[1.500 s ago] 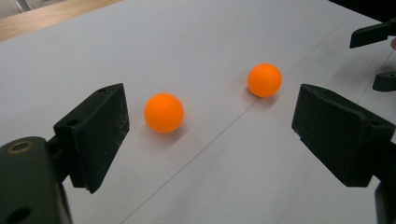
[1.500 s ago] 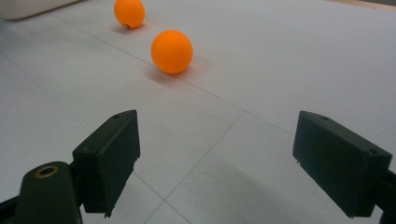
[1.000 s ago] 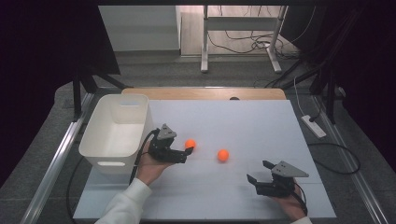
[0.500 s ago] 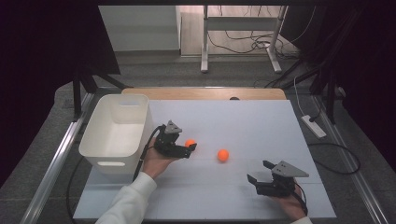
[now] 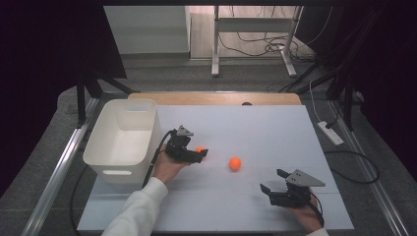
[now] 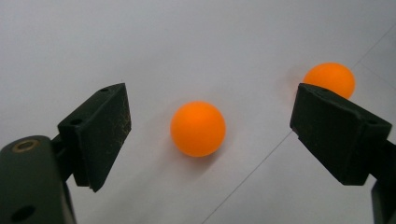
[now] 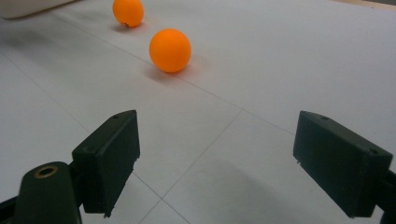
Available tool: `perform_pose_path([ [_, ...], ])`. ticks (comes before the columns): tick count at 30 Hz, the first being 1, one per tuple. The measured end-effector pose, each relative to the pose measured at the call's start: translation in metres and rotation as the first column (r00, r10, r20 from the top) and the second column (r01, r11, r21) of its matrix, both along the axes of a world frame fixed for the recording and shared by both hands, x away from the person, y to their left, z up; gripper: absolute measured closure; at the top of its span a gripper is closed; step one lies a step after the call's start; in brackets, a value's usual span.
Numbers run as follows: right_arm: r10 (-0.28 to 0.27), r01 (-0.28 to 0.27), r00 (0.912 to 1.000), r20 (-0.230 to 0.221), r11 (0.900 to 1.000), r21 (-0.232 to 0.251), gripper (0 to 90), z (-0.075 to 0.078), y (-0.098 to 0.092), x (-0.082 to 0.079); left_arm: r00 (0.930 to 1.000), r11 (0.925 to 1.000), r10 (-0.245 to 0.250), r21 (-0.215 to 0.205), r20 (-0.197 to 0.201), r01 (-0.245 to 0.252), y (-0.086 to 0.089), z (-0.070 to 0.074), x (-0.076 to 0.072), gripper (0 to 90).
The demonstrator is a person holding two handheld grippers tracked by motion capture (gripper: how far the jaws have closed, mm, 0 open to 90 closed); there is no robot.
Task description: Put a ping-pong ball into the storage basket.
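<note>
Two orange balls lie on the white table [image 5: 246,128]. The nearer-left ball [image 5: 199,149] [image 6: 198,129] sits on the table between the jaws of my left gripper [image 5: 199,154] [image 6: 210,114], which is open, with a gap on each side of the ball. The second ball [image 5: 235,163] [image 6: 329,78] [image 7: 170,50] rests free a little to the right, partly behind one jaw in the left gripper view. My right gripper [image 5: 270,180] [image 7: 217,135] stands open near the front right, with nothing between its jaws, and faces both balls.
A white plastic bin [image 5: 123,140] stands at the table's left, just beside the left hand; its corner [image 7: 28,7] shows in the right gripper view. A wooden strip [image 5: 216,98] runs along the far edge. Cables and a power strip [image 5: 330,132] lie on the floor to the right.
My left gripper has slid right, so the left ball now sits between its open jaws. The right gripper and the second ball have stayed put.
</note>
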State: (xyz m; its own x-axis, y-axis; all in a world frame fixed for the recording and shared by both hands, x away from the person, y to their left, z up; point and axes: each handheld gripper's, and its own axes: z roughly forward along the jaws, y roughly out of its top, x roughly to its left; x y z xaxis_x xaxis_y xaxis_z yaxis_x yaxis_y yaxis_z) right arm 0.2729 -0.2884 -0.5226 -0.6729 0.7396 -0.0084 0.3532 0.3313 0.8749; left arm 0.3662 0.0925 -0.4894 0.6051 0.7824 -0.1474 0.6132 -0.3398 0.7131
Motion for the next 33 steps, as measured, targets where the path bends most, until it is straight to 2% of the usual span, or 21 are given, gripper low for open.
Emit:
perform_pose_path([
  [3, 0.0, 0.0, 1.0, -0.002, 1.0, 0.001, 14.9, 0.0, 0.0, 0.0, 0.9999, 0.9997, 0.0, 0.024, -0.011, 0.0, -0.002, -0.004, 0.003, 13.7],
  [6, -0.001, 0.001, 1.0, -0.005, 1.0, 0.001, 14.9, -0.001, 0.0, 0.001, 0.9998, 0.9996, 0.001, 0.03, -0.021, -0.001, -0.003, -0.007, 0.005, 13.7],
  [12, -0.002, 0.002, 1.0, -0.005, 1.0, 0.001, 14.9, -0.001, 0.0, 0.001, 0.9988, 0.9995, 0.003, 0.032, -0.049, -0.002, -0.005, -0.014, 0.011, 13.7],
  [23, -0.003, 0.003, 1.0, -0.005, 1.0, 0.003, 14.8, -0.001, -0.001, 0.001, 0.9971, 0.9992, 0.006, 0.041, -0.076, -0.003, -0.007, -0.021, 0.015, 14.6],
  [33, -0.004, 0.004, 1.0, -0.004, 1.0, 0.0, 14.8, -0.001, 0.0, 0.001, 0.9958, 0.9986, -0.006, 0.051, -0.091, 0.011, -0.006, -0.024, 0.017, 20.8],
])
